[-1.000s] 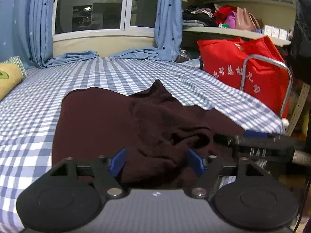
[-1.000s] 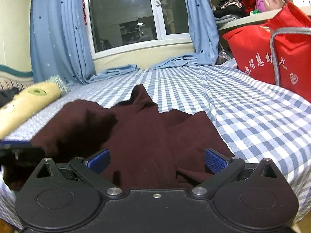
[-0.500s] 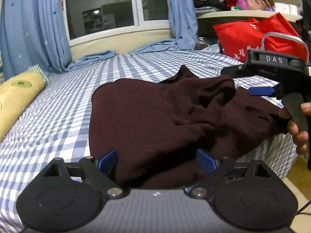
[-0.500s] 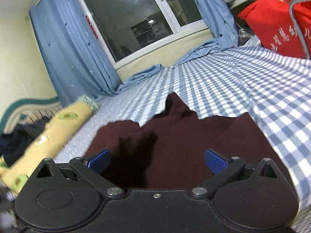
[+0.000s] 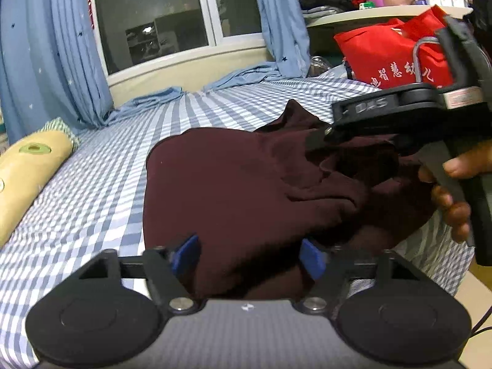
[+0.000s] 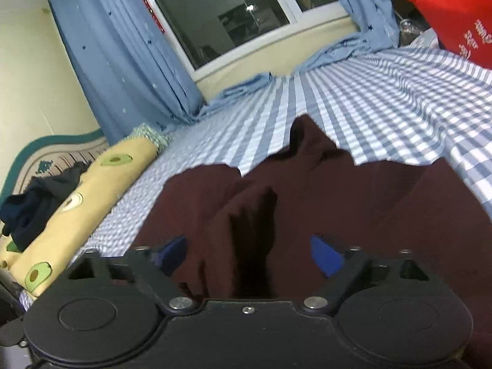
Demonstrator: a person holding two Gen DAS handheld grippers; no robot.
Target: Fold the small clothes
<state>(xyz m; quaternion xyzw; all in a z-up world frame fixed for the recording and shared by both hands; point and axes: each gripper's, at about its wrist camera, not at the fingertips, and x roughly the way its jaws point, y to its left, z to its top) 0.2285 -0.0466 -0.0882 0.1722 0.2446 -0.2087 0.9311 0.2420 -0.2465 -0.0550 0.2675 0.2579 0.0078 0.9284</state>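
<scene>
I bring both claws, jaws just closing, over a maroon garment (image 5: 246,190) bunched at the bed's (image 5: 101,184) near edge. Left gripper (image 5: 248,256) and right gripper (image 6: 248,253) straddle cloth, not yet pinching. Next, I judge: grip the hem, then fold.

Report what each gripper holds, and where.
Nothing held yet. Left gripper and right gripper have just been closing their jaws around the maroon garment, at its near edge; pads not pressing.

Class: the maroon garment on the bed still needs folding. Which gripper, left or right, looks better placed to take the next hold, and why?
Probably the left gripper: its jaws, just closing, straddle the garment's flat near edge. The right gripper, jaws also closing, sits over bunched cloth.
</scene>
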